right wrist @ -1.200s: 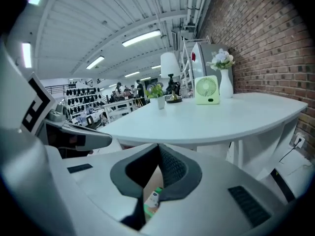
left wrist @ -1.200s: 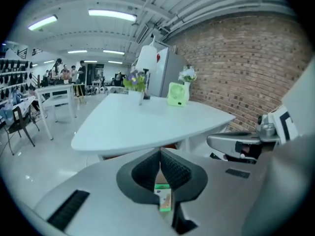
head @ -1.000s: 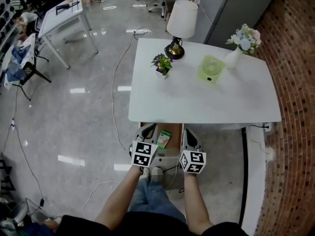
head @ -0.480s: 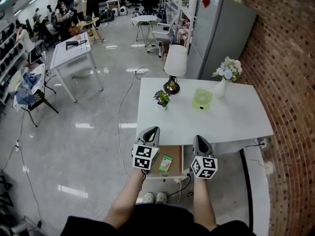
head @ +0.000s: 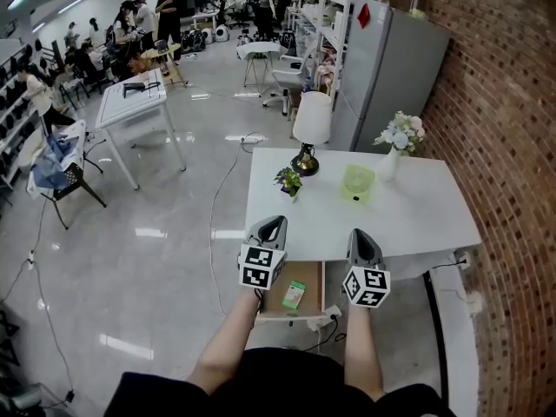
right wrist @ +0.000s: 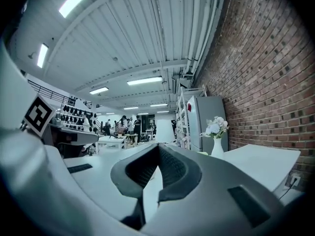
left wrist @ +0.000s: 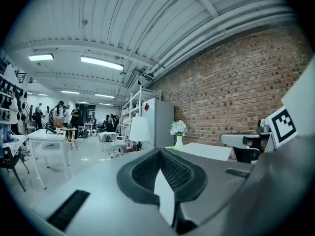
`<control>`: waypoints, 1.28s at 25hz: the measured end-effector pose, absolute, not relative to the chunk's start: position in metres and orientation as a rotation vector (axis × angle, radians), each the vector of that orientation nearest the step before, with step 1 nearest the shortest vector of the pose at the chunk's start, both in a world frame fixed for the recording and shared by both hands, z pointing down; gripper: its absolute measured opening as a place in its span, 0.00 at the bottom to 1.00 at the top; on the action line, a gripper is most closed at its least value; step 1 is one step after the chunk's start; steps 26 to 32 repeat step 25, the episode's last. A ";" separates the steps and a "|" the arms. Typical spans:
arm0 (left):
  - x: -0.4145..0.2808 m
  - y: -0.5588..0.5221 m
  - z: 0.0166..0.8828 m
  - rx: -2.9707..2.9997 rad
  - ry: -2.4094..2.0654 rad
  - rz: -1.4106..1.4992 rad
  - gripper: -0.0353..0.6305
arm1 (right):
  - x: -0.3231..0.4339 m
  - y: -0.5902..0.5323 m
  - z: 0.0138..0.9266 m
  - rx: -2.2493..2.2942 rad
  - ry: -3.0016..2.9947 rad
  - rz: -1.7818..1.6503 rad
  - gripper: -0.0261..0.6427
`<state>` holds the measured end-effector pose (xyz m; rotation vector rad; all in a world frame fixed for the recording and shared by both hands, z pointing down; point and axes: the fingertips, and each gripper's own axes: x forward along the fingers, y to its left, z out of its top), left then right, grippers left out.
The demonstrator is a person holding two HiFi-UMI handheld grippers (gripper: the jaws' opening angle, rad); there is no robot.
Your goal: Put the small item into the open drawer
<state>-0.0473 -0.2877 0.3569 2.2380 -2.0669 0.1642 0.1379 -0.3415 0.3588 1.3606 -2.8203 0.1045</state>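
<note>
Small green item [head: 294, 295] lies inside open drawer [head: 311, 278] under near edge of white table [head: 408, 215]. Left gripper [head: 272, 221] and right gripper [head: 361, 233] held raised above drawer, side by side, apart. Both pairs of jaws closed together, nothing between them.

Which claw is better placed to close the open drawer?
Probably left: the left claw hovers over the edge of the open wooden drawer; the right claw is beside it. Both are shut, empty.
</note>
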 end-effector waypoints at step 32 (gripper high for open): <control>-0.051 -0.285 0.374 2.193 -2.066 0.171 0.09 | 0.137 -0.341 0.376 1.337 -2.794 0.134 0.04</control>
